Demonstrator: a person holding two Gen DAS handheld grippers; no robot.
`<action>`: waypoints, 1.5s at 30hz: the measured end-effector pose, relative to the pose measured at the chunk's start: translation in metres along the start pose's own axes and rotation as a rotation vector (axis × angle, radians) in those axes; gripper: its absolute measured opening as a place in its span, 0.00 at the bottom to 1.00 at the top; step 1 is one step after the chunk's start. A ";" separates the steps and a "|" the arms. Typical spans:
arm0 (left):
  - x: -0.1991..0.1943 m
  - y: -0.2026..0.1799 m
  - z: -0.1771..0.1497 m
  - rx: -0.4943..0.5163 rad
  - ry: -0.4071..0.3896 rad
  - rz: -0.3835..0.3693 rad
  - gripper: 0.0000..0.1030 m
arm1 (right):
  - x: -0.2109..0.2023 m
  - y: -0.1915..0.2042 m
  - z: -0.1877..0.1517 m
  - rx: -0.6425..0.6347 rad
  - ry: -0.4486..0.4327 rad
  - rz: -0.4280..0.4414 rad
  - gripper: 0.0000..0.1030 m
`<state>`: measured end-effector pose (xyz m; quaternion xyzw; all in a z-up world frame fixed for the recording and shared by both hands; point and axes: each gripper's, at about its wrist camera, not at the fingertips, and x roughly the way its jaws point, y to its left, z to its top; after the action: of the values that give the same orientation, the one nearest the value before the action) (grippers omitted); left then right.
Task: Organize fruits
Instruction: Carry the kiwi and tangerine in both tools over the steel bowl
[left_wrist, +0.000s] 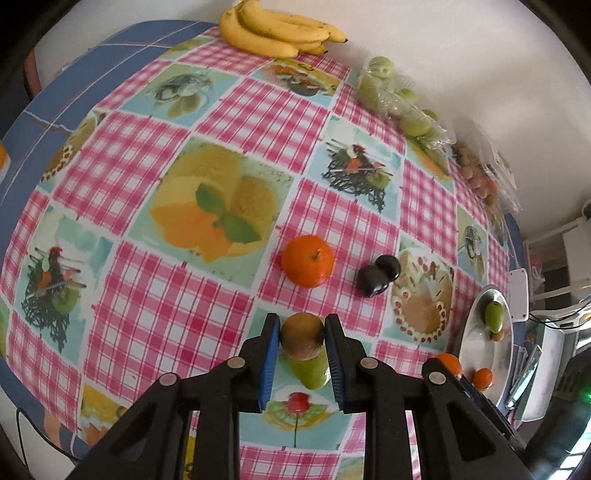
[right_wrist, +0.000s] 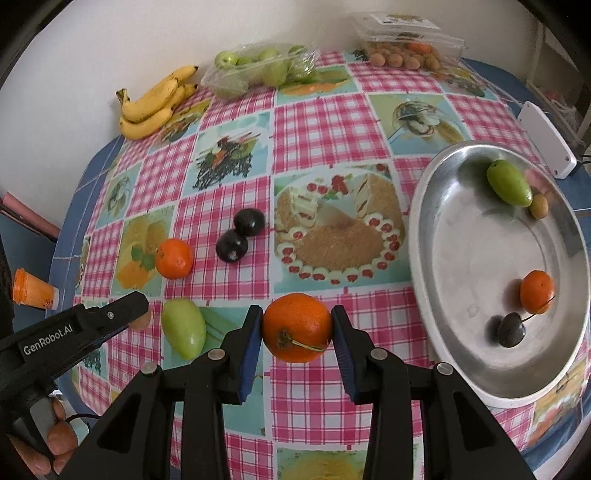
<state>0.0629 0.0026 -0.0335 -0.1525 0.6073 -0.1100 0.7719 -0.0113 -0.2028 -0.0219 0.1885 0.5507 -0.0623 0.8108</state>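
Fruits lie scattered on the checked tablecloth (right_wrist: 325, 122), and a few already sit in the metal tray (right_wrist: 436, 258) at the right edge: a green fruit, a small brown one, an orange and a dark plum. The left gripper (left_wrist: 302, 341) is clenched on a small brown fruit (left_wrist: 302, 339), held just above a green fruit (left_wrist: 312, 373) on the cloth. The right gripper (right_wrist: 297, 328) grasps an orange (right_wrist: 297, 326) by its sides, stem facing the camera, near the tray's rim.

Judging by the fruit already gathered there, the tray looks like the goal. To do this well, each fruit should be carried clear over the rim, lowered to a bare patch away from the plum (right_wrist: 511, 330), and released only when low, so it does not roll. One orange (right_wrist: 173, 258) and two plums (right_wrist: 240, 236) are left mid-table.
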 end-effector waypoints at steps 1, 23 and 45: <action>0.002 -0.003 0.000 0.005 -0.002 0.001 0.26 | -0.003 -0.001 0.001 0.003 -0.010 -0.002 0.38; 0.023 -0.088 -0.004 0.223 -0.044 0.002 0.26 | -0.023 -0.095 0.020 0.255 -0.062 -0.068 0.38; 0.063 -0.232 -0.071 0.642 -0.013 -0.046 0.26 | -0.051 -0.203 0.008 0.494 -0.154 -0.183 0.38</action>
<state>0.0126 -0.2427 -0.0197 0.0845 0.5331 -0.3122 0.7818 -0.0870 -0.3984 -0.0210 0.3245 0.4703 -0.2820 0.7707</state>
